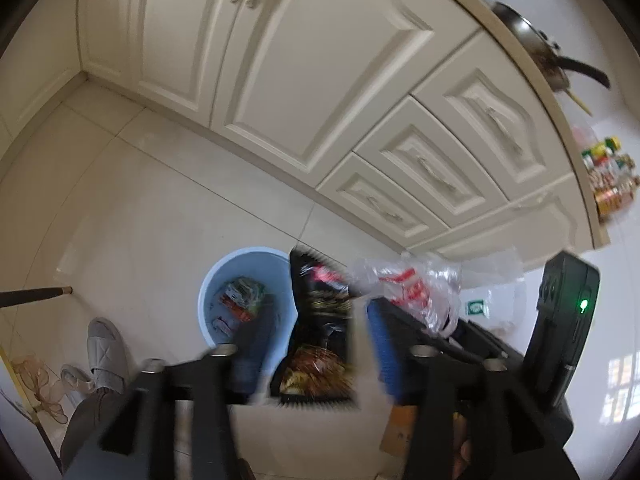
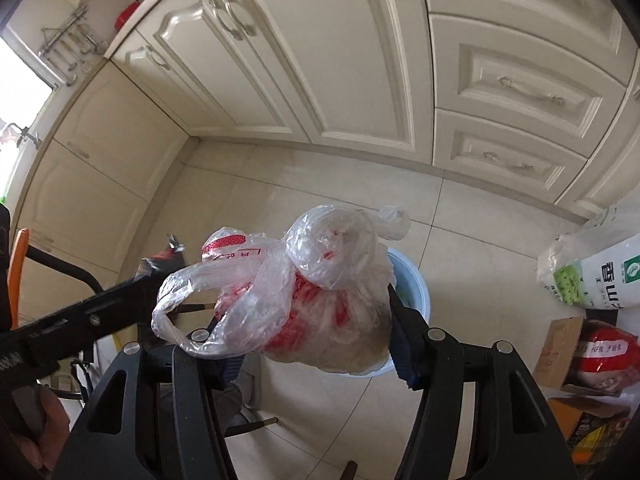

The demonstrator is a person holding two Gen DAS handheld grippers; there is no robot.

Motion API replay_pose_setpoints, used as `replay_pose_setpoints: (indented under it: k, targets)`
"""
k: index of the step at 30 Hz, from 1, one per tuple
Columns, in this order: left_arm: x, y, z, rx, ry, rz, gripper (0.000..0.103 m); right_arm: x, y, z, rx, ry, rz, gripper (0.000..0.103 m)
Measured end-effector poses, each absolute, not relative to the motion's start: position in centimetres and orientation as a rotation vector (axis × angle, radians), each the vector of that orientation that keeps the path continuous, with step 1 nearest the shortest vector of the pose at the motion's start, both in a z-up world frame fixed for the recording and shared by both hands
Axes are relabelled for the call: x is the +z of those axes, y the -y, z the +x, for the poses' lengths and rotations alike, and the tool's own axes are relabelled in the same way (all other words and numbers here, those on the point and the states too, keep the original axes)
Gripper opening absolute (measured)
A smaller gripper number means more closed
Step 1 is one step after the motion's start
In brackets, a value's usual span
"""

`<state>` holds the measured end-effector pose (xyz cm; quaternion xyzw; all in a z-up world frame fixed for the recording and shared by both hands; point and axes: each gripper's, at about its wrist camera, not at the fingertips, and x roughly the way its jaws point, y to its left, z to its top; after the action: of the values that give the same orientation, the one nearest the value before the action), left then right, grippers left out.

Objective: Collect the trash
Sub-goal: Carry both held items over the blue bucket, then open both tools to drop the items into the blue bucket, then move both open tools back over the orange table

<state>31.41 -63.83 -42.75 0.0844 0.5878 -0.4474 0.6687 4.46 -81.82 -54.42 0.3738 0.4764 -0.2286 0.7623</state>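
Note:
In the left wrist view a light blue bin (image 1: pixel 244 296) stands on the floor tiles with several wrappers inside. My left gripper (image 1: pixel 316 324) hangs over its right rim, jaws apart. A black snack wrapper (image 1: pixel 316 308) sits loose between its blue pads (image 1: pixel 380 344), with gaps on both sides. My right gripper (image 2: pixel 312 344) is shut on a crumpled clear plastic bag (image 2: pixel 304 280) with red print, which fills the space between its fingers. The bin's rim (image 2: pixel 416 284) shows just behind that bag. The bag (image 1: pixel 412 284) and right gripper body (image 1: pixel 568 308) also appear at right.
Cream cabinet doors and drawers (image 2: pixel 320 60) run along the back. A person's grey slipper (image 1: pixel 104 344) stands left of the bin. A rice sack (image 2: pixel 600 276), a cardboard box (image 2: pixel 560 344) and a red bag (image 2: pixel 608 352) crowd the right. A pan (image 1: pixel 532 36) and jars (image 1: pixel 608 176) sit on the counter.

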Motion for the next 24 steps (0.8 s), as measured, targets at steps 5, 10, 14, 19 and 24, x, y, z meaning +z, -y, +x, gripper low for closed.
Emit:
replay_pose_setpoints:
  k: [5, 10, 14, 19, 24]
  targets:
    - [-42.2, 64.0, 32.3, -0.947, -1.283, 0.218, 0.082, -55.6, 82.4, 4.5, -0.534, -1.055, 0.828, 0.094]
    - [-40.3, 63.7, 31.1, -0.898, -1.216, 0.280, 0.091, -55.2, 82.0, 3.6, -0.584, -1.065, 0.832, 0.103]
    - [-38.8, 63.2, 29.6, -0.873, -1.161, 0.315, 0.095, -54.1, 81.2, 3.1, -0.591, -1.049, 0.829, 0.103]
    - [-36.8, 61.1, 26.8, -0.874, -1.107, 0.316, 0.096, -51.7, 79.8, 2.8, -0.593, -1.019, 0.806, 0.103]
    - [-33.1, 57.4, 24.7, -0.881, -1.047, 0.300, 0.097, -48.2, 77.8, 3.1, -0.589, -0.984, 0.757, 0.103]
